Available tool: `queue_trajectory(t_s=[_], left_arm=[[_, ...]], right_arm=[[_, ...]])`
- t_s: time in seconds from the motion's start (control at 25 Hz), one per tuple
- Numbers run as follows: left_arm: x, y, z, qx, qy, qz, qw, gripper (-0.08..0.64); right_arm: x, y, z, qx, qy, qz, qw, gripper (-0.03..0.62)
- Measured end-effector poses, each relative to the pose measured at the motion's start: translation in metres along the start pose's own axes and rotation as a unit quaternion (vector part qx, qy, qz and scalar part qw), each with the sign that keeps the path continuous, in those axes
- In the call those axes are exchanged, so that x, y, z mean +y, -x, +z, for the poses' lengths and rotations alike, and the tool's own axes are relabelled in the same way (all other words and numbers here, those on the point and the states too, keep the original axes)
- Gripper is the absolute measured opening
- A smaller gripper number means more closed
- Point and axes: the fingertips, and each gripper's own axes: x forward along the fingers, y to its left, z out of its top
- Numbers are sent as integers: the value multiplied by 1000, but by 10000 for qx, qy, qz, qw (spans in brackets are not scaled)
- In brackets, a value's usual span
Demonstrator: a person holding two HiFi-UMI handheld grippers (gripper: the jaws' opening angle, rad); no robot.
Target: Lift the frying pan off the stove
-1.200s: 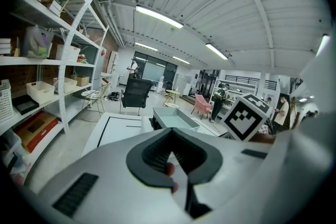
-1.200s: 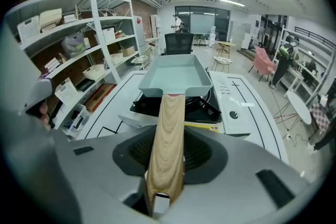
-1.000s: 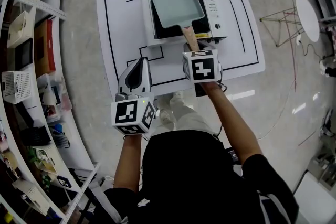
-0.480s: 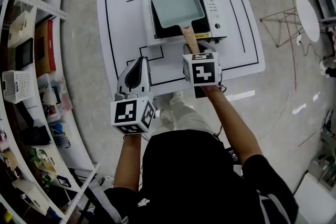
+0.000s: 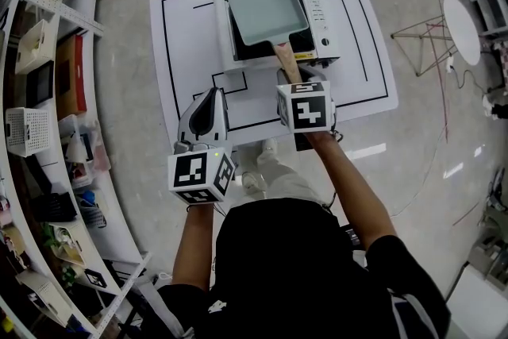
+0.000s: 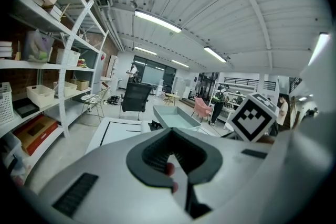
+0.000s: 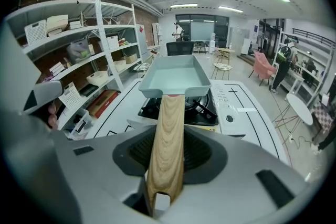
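At 12 o'clock from the right gripper (image 5: 294, 82), the frying pan (image 5: 264, 2) looks rigid and front-heavy; jaws clench its smooth wooden handle (image 7: 167, 139), the proper hold. Left gripper (image 5: 211, 98) closed, empty.

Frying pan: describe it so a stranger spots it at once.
On the white table with black lines sits a stove. Over it is the frying pan: rectangular, pale blue-green, its wooden handle gripped by the right tool, the only pan there.
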Motion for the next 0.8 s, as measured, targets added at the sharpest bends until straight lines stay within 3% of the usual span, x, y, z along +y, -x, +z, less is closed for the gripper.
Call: queue_trajectory(t_s=[0.8], left_arm=[[-28, 69, 10, -338, -236, -203, 9989, 3]], right_arm=[[21, 72, -26, -300, -114, -121, 9994, 120]])
